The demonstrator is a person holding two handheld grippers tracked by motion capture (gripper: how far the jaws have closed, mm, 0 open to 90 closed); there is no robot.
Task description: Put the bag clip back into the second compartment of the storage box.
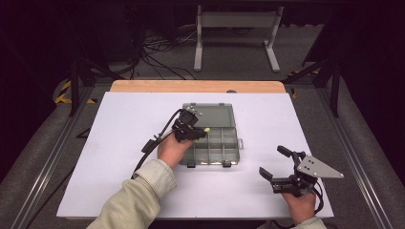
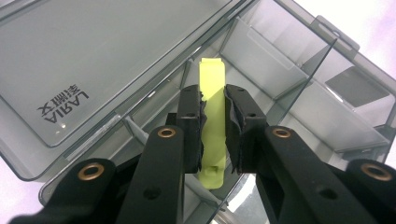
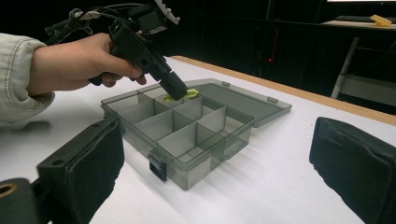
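Observation:
A smoky grey plastic organiser box [image 1: 224, 150] lies on the white table with its lid [image 1: 217, 114] folded back flat. My left gripper [image 1: 199, 133] hovers over the box's rear compartments, shut on a small yellow-green clip [image 2: 212, 122]. That clip [image 3: 187, 95] hangs just above a back compartment in the right gripper view, where the box [image 3: 187, 133] shows its dividers. My right gripper [image 1: 273, 162] rests open at the table's front right, apart from the box, nothing between its pads [image 3: 91, 168].
The white board [image 1: 119, 157] has a wooden strip [image 1: 196, 86] along its far edge. Cables and a grey metal stand [image 1: 236, 28] sit on the floor beyond. Bare board lies left and front of the box.

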